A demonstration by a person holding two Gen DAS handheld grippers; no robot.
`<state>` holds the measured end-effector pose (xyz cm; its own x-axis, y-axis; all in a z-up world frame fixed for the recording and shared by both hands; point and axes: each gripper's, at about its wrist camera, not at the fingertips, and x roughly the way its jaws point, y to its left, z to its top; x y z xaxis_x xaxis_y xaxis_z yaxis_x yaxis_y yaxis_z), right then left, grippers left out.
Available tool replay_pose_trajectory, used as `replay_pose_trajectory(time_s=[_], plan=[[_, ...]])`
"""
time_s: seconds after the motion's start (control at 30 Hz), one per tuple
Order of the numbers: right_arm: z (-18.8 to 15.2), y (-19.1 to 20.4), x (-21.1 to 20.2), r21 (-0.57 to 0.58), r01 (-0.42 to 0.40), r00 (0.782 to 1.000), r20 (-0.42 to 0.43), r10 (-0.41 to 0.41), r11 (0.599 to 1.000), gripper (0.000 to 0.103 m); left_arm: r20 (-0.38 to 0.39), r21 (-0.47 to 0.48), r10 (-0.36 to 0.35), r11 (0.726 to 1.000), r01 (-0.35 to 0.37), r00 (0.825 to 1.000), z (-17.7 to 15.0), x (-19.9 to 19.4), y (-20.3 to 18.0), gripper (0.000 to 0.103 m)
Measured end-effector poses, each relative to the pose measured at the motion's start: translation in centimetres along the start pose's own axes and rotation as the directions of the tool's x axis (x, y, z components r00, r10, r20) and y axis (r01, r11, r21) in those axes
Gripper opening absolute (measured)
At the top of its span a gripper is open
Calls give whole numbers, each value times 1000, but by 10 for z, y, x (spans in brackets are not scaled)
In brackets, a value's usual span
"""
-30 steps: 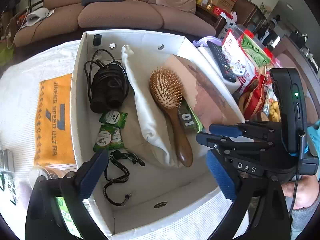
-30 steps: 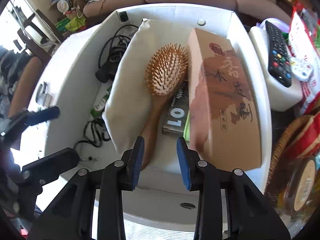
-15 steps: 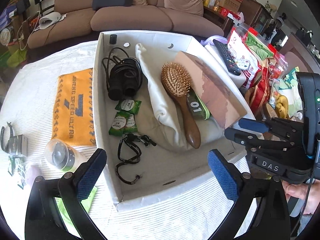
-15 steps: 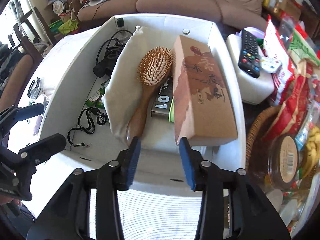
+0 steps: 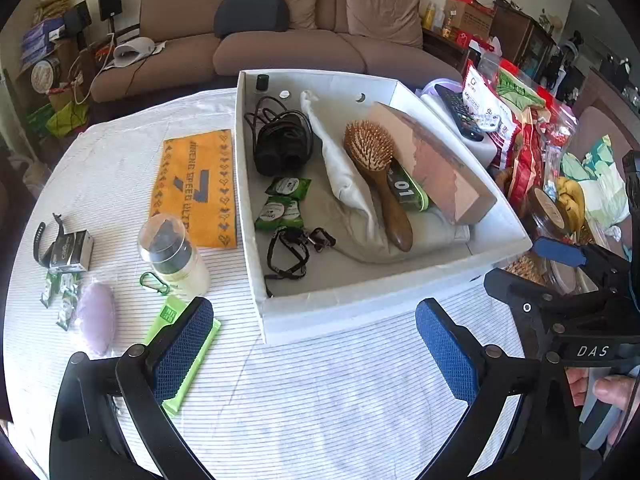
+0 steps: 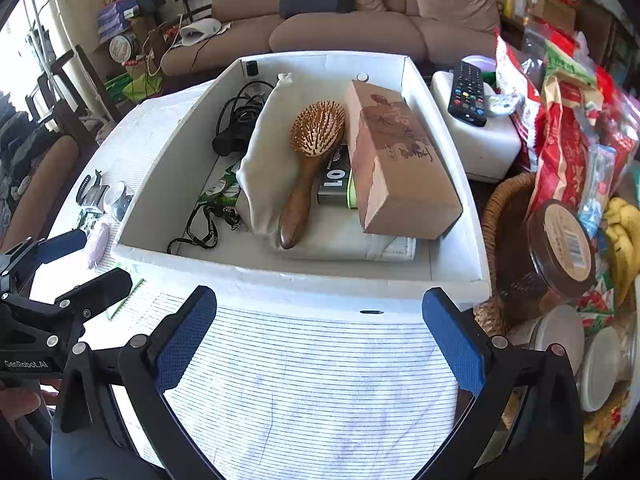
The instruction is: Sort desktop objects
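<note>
A white box point(image 5: 360, 312) point(image 6: 280, 276) on the striped tablecloth holds a wooden hairbrush point(image 5: 376, 176) point(image 6: 312, 160), a brown carton point(image 5: 436, 164) point(image 6: 396, 160), a cream cloth bag point(image 5: 344, 184), a black cable bundle point(image 5: 282, 144), green sachets point(image 5: 282, 204) and a black lanyard point(image 5: 296, 248). My left gripper point(image 5: 316, 344) is open and empty in front of the box. My right gripper point(image 6: 320, 336) is open and empty, also in front of the box. Left of the box lie an orange cloth point(image 5: 194, 184), a clear jar point(image 5: 172, 256), a green packet point(image 5: 188, 356), a purple pouch point(image 5: 96, 316) and a small boxed watch point(image 5: 64, 244).
Right of the box stand a white block with a remote point(image 6: 466, 94), snack bags point(image 6: 560, 128), a wicker basket point(image 6: 496, 216), a brown-lidded jar point(image 6: 560, 244) and bananas point(image 6: 624, 232). A sofa point(image 5: 288, 40) is behind the table.
Both grippers have pulled back out of the box toward the near table edge. The right jaws, narrowly set over the hairbrush handle, have opened wide. The hairbrush stays in the box.
</note>
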<state>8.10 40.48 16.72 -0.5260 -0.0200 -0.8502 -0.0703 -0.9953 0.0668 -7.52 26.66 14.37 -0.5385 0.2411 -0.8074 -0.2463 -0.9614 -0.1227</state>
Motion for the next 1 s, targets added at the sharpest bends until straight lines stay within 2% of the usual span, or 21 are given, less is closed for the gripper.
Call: replay_pose_trajectory(time_s=[0.27, 0.53, 0.67, 0.77, 1.0], plan=[[-23, 21, -33, -2, 5, 997, 82, -5, 1000, 103, 56, -4, 11, 1000, -11, 998, -27, -34, 5, 103], [-40, 63, -65, -41, 22, 987, 161, -15, 999, 103, 120, 41, 35, 998, -40, 992, -47, -74, 9, 103], [-54, 90, -68, -74, 32, 984, 175, -19, 997, 103, 137, 45, 41, 998, -47, 990, -65, -91, 24, 103], [-69, 109, -66, -68, 7, 984, 180, 5, 998, 103, 137, 49, 40, 998, -47, 990, -82, -99, 38, 103], [-93, 150, -56, -66, -39, 983, 176, 50, 997, 103, 130, 19, 102, 994, -105, 986, -116, -107, 88, 103]])
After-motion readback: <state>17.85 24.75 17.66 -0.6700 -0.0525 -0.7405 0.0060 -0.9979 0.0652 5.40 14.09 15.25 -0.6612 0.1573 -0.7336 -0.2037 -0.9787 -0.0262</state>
